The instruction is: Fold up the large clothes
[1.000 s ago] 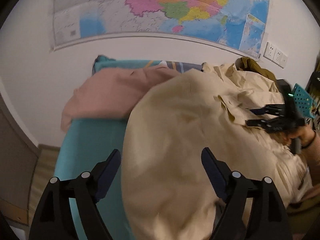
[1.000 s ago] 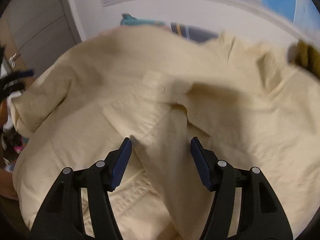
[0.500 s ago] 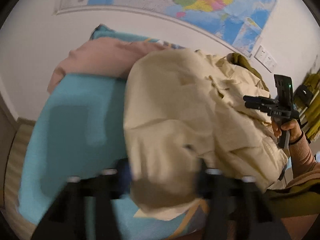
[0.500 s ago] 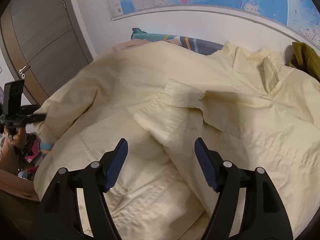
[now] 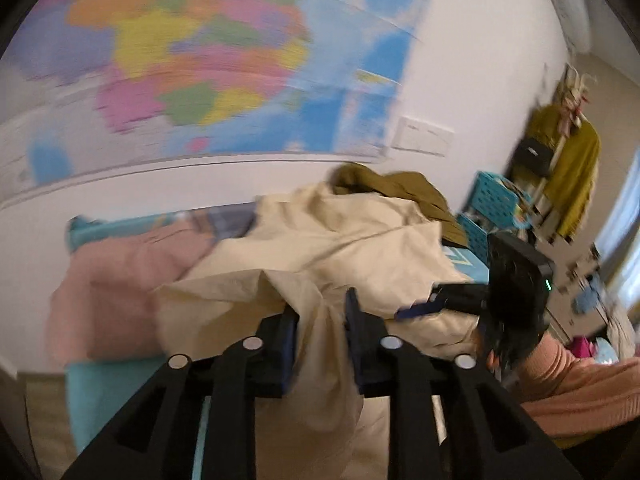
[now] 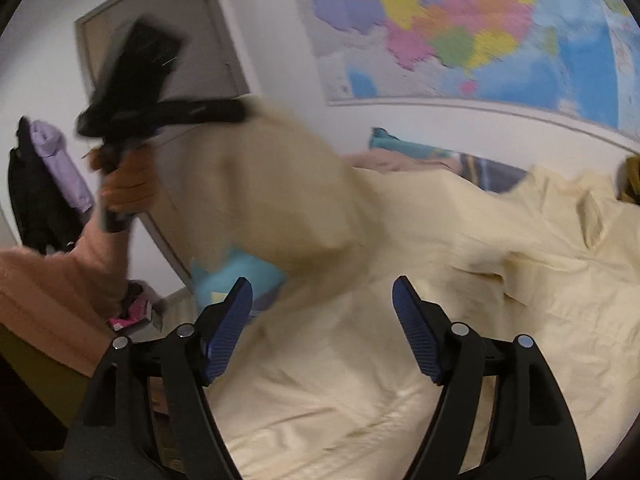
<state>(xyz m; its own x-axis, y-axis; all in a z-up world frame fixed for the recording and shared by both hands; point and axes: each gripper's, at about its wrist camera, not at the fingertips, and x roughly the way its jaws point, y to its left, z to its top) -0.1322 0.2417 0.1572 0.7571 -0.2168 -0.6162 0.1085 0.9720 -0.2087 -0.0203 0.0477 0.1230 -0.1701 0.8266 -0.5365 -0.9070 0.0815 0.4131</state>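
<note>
A large coloured map (image 5: pixel 224 60) is hanging on the white wall (image 5: pixel 472 80), with a white socket plate (image 5: pixel 426 136) just beside it. A grey door (image 6: pixel 160 32) is standing at the left. Teal crates (image 5: pixel 496 200) are sitting near a rack (image 5: pixel 560 156) carrying mustard fabric. Daylight is entering at the far right.

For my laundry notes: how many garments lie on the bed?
3: cream shirt in the left gripper, pink garment left of it, olive garment behind. Others may be hidden.
</note>
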